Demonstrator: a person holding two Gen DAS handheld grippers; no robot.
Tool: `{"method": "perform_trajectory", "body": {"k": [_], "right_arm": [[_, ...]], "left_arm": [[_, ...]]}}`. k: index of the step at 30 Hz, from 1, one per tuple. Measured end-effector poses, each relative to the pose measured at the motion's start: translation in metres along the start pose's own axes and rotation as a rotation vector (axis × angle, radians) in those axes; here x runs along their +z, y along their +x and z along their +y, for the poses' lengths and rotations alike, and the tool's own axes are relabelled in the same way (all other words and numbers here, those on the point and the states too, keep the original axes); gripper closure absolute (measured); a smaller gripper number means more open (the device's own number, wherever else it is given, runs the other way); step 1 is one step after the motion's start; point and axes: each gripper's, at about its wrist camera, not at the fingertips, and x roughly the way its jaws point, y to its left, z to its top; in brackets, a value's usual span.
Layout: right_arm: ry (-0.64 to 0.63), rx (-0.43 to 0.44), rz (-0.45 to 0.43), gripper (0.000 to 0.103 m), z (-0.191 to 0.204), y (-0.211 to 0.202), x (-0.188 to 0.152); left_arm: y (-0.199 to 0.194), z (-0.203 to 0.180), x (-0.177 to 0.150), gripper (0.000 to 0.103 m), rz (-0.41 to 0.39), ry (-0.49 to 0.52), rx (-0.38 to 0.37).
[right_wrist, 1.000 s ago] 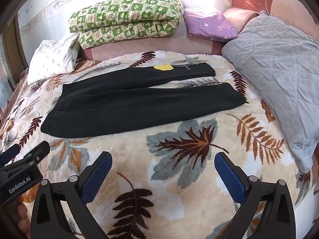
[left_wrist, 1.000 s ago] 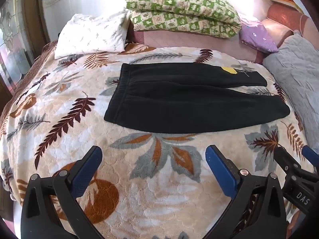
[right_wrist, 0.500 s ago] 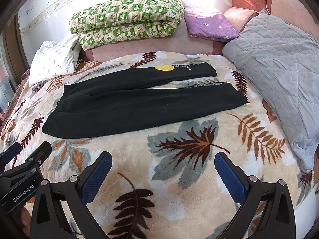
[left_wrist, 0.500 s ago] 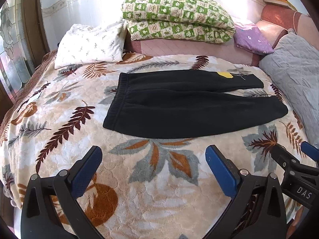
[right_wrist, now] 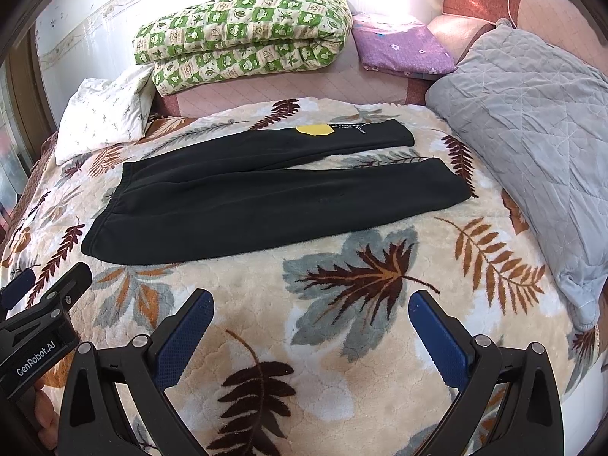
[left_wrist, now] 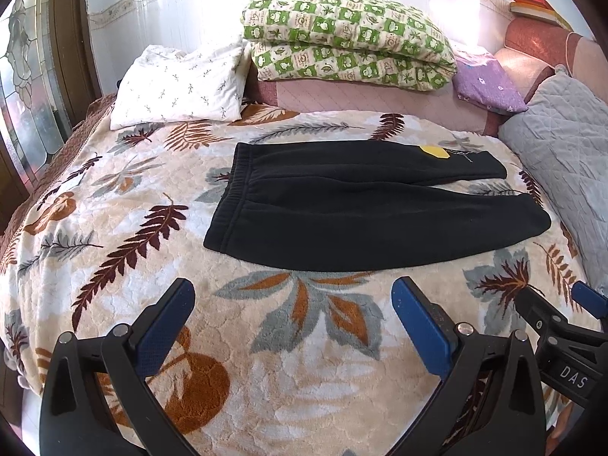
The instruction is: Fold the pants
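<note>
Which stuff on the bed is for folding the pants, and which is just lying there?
For the job:
black pants
left gripper, open
right gripper, open

Just lying there:
green checked quilt
white pillow
purple cloth
grey quilted pillow

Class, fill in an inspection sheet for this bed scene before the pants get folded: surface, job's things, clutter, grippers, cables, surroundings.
Surface: leaf-print blanket covering the bed, fairly smooth.
Job's things: black pants laid flat and unfolded, waistband to the left, legs slightly apart; a yellow tag on the far leg.
Clutter: white pillow, green checked quilt, purple cloth, grey quilted cover, all off the pants.
Grippers: left gripper and right gripper both open, empty, short of the pants.
Cables: nothing seen.
Surroundings: white wall behind the bed, patterned glass at left.
</note>
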Motion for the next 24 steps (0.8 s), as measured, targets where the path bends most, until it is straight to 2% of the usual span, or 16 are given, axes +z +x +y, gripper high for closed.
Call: {"method": "perform_trajectory", "body": {"k": [24], "right_arm": [[0.002, 0.004, 0.0, 0.0, -0.0013, -0.0007, 0.0012]], "left_arm": [[0.0001, 0.0011, -0.0008, 0.0, 0.007, -0.005, 0.002]]}}
